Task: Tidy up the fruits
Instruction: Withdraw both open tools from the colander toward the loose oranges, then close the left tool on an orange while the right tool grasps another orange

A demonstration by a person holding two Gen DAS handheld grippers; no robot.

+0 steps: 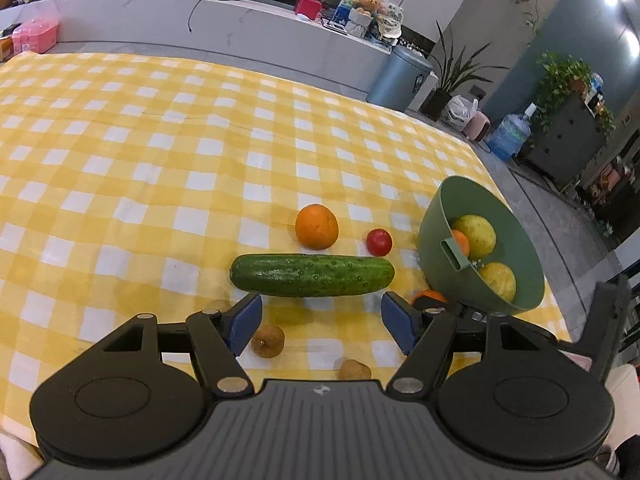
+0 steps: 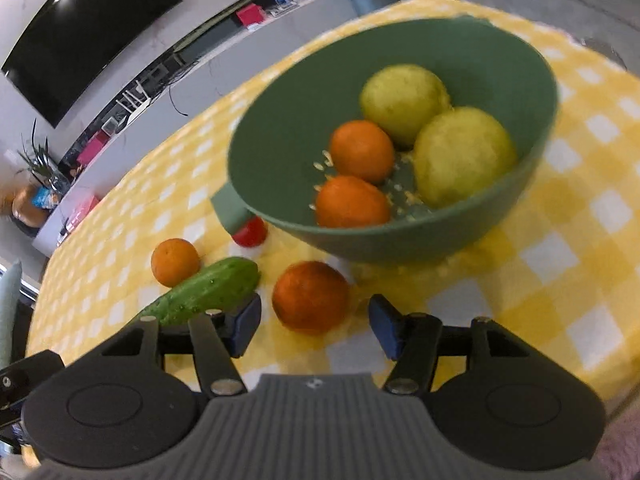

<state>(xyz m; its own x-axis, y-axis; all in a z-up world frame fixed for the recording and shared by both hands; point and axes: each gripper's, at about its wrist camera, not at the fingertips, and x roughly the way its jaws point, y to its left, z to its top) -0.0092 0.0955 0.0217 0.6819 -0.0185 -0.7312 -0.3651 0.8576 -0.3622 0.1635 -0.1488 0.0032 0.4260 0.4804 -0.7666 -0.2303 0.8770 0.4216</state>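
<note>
Fruit is split between the green bowl (image 2: 536,80), which holds two oranges and two yellow-green ones, and the checked cloth (image 1: 160,160) beside it. The right gripper (image 2: 315,326) hangs with fingers spread on either side of a loose orange (image 2: 310,297) near the bowl, probably so a short lift carries it in. The left gripper (image 1: 321,328) is spread too, empty, facing the cucumber (image 1: 312,275), with another orange (image 1: 317,226) and a tomato (image 1: 379,242) beyond.
</note>
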